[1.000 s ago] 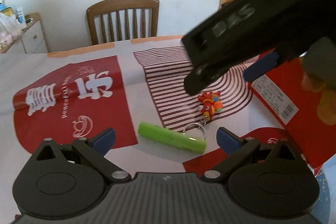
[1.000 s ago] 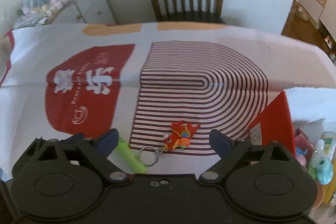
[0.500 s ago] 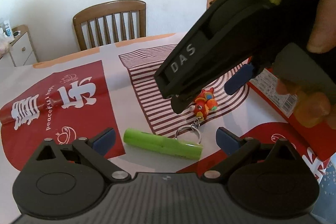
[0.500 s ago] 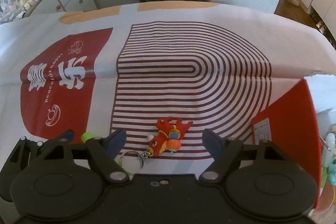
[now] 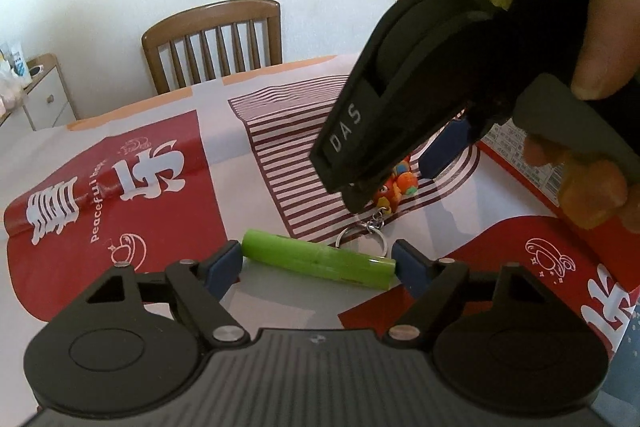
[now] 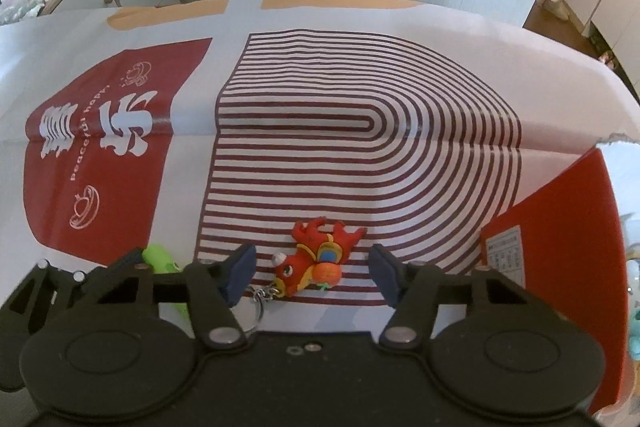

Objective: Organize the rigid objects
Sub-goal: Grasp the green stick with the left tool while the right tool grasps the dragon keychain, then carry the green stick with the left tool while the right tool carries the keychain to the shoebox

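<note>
Worktop [image 6: 320, 19] under a red-and-white printed cloth fills both views. Only the left view shows the right hand-held gripper [image 5: 400, 183] from outside, at 1 o'clock, spread over the red keychain toy [image 6: 316, 259], mostly hiding it. The left hand-held gripper [image 5: 318, 263], spread, flanks the green tube [image 5: 318, 259] end to end; contact unclear. The right view cuts the tube off at 8 o'clock.

Left gripper [image 5: 318, 263] spread wide; right gripper [image 6: 314, 269] likewise
</note>
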A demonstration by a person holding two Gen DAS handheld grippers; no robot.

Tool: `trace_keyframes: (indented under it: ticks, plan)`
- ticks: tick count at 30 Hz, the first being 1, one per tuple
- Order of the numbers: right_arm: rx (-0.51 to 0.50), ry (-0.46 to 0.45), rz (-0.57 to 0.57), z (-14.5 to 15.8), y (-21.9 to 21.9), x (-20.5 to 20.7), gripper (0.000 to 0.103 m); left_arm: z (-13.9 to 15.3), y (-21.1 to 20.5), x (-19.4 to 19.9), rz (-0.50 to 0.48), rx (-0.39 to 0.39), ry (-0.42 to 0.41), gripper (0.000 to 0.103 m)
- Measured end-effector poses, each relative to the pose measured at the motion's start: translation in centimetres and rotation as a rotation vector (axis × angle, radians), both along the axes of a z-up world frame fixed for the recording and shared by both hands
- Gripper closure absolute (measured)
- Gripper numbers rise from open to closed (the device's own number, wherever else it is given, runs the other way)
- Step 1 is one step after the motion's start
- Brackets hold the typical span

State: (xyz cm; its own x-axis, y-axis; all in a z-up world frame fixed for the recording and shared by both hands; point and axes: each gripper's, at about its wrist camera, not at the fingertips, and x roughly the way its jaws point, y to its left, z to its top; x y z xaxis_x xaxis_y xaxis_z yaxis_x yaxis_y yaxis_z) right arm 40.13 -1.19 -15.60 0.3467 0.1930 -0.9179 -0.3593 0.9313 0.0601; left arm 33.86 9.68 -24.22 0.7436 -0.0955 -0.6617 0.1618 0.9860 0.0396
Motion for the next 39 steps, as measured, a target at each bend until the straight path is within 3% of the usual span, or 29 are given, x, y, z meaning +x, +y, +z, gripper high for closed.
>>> trace_keyframes:
  ticks: [4, 11, 20, 28, 39]
  plan:
    - [-0.005, -0.017, -0.003, 0.1, -0.4, -0.1, 0.063, 0.0, -0.1, -0.1, 0.009, 0.003, 0.004, 0.021]
    - [0.03, -0.024, -0.013, 0.7, -1.6, -1.0, 0.063, 0.5, -0.2, -1.1, 0.03, -0.012, 0.017, 0.021]
    - [0.117, -0.044, 0.012, 4.1, -3.5, -3.7, 0.063, 3.2, 0.1, -3.2, 0.072, -0.053, 0.011, 0.021]
    - [0.183, -0.085, 0.044, 8.6, -6.0, -6.3, 0.063, 7.0, -0.3, -5.5, 0.088, -0.081, -0.007, 0.021]
    - [0.253, -0.169, 0.081, 14.8, -10.6, -9.6, 0.063, 14.0, -3.1, -8.0, 0.129, -0.056, -0.018, 0.021]
